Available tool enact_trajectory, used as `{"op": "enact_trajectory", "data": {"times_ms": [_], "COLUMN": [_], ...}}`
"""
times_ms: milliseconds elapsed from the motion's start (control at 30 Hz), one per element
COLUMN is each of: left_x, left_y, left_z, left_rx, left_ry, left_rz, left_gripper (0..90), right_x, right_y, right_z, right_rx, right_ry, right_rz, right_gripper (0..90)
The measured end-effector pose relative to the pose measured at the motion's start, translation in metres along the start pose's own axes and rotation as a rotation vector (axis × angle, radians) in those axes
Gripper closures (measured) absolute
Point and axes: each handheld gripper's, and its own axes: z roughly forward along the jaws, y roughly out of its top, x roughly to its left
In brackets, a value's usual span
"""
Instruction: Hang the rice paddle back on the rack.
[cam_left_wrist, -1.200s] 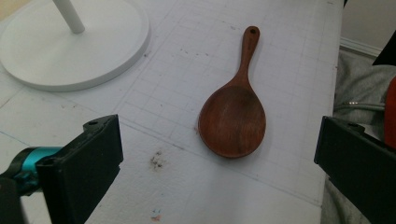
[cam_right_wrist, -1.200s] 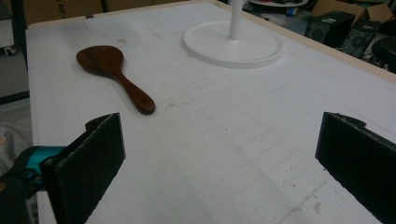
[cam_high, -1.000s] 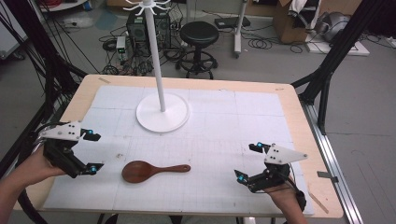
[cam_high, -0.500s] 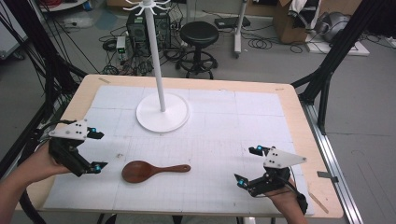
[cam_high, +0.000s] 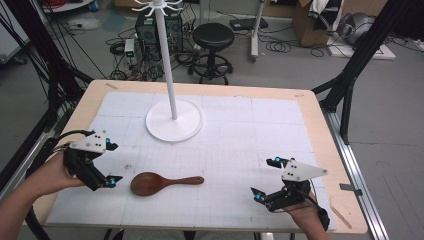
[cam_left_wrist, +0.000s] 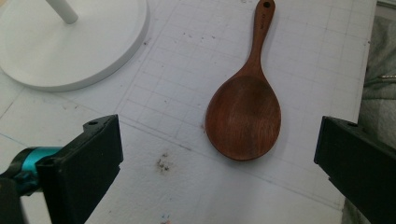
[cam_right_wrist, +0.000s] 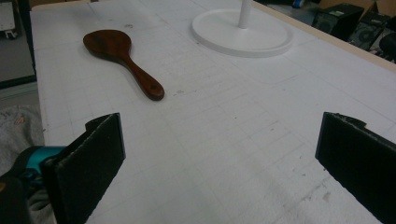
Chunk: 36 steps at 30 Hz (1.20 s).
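My left gripper (cam_high: 111, 163): jaws wide, empty, just beside wooden spoon (cam_high: 162, 183). Right gripper (cam_high: 265, 179): jaws wide, empty, near surface (cam_high: 310, 115) front edge; open mat between.

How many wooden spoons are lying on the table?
1. The wooden spoon lies flat on the white mat, near the left gripper, in front of the white stand base. Nothing seems hidden.

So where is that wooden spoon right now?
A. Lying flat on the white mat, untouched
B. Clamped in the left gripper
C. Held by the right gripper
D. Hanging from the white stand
A: the wooden spoon lies flat on the white mat, just ahead of the open left gripper; the right gripper is open, well off to the side.
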Motion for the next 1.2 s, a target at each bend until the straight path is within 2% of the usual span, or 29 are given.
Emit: {"op": "enact_trajectory", "data": {"times_ms": [300,800,900,1200], "left_x": [-0.004,-0.010,-0.012,-0.016], "left_y": [0.012,0.026,0.028,0.034], "left_z": [0.008,0.033,0.037,0.044], "left_rx": [0.022,0.130,0.149,0.183], "left_ry": [-0.015,-0.041,-0.043,-0.031], "left_rz": [0.017,0.045,0.037,0.044], "left_gripper": [1.8,1.8,1.8,1.8], "right_x": [-0.003,-0.005,-0.005,-0.005], "right_y": [-0.002,-0.004,-0.005,-0.005], "right_z": [-0.003,-0.002,-0.002,-0.001], "right_rx": [-0.006,-0.003,0.001,0.005], "right_ry": [-0.016,-0.021,-0.017,-0.016], "right_rz": [0.013,0.020,0.022,0.024], "right_gripper": [0.3,0.3,0.3,0.3]}}
